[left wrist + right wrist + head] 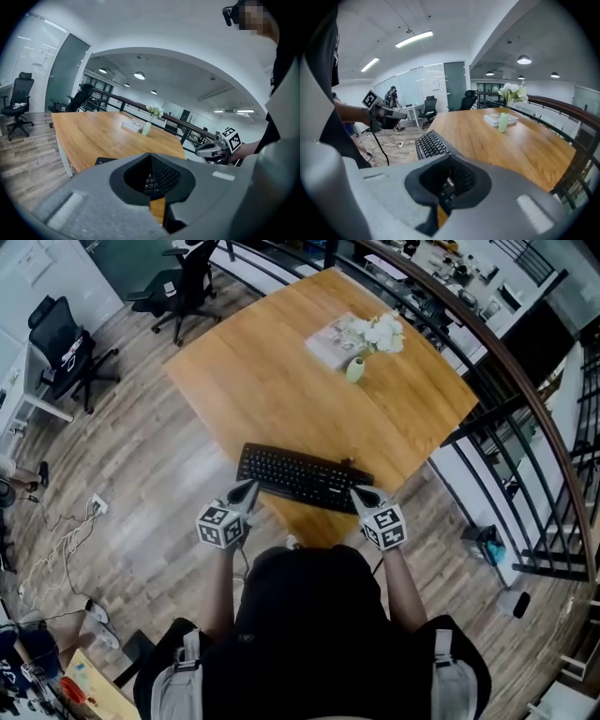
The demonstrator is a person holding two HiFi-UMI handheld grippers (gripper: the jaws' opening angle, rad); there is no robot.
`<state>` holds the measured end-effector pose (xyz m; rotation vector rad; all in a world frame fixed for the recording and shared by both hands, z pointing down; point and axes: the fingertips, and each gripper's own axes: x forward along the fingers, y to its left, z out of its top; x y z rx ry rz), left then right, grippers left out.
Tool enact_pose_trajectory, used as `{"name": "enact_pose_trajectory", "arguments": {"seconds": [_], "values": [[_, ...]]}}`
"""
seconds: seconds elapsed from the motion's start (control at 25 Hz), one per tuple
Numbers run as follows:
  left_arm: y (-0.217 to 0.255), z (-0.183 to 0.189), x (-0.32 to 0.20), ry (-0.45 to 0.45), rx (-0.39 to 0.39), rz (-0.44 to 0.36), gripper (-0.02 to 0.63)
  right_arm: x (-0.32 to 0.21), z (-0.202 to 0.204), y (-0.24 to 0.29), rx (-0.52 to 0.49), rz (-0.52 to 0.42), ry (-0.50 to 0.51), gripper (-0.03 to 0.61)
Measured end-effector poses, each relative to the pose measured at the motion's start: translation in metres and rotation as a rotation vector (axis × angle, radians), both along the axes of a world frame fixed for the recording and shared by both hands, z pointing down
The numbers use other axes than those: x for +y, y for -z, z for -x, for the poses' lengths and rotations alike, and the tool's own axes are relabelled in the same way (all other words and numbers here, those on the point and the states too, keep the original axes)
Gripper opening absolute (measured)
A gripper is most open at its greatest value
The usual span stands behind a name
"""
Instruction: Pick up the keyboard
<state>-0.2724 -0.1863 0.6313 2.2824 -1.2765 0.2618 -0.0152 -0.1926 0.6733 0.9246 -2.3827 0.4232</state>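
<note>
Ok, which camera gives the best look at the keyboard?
The head view: the whole keyboard shows from above, at the near edge of the table. The left gripper view catches only a corner and a few keys past its jaws; the right gripper view shows one end, foreshortened.

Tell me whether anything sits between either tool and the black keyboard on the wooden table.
Nothing visible does. The left tool and right tool, both shut, are at the two ends of the black keyboard. The pale green vase stands well behind it on the wooden table.
</note>
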Motion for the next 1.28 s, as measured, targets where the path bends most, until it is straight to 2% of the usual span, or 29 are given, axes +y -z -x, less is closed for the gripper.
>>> {"name": "enact_pose_trajectory", "arguments": {"seconds": [0.2,0.56,0.72,0.84,1.16,1.28], "values": [[-0.001,0.018,-0.01,-0.018,0.009,0.0,0.012,-0.007,0.009,0.0,0.012,-0.004,-0.035,0.005],[-0.004,0.046,-0.024,-0.023,-0.032,0.009,0.012,-0.003,0.018,-0.016,0.02,0.052,-0.066,0.005],[-0.001,0.049,-0.032,-0.024,-0.012,-0.026,0.012,-0.008,0.024,-0.027,0.025,0.076,-0.05,0.005],[-0.008,0.054,-0.036,-0.007,-0.006,-0.013,0.013,-0.013,0.029,-0.032,0.042,0.083,-0.028,0.005],[-0.03,0.042,-0.058,-0.04,-0.088,0.02,0.014,-0.022,0.003,-0.048,0.061,0.119,-0.061,0.005],[-0.042,0.038,-0.057,-0.061,-0.144,0.04,0.014,-0.016,-0.009,-0.057,0.07,0.149,-0.077,0.005]]}}
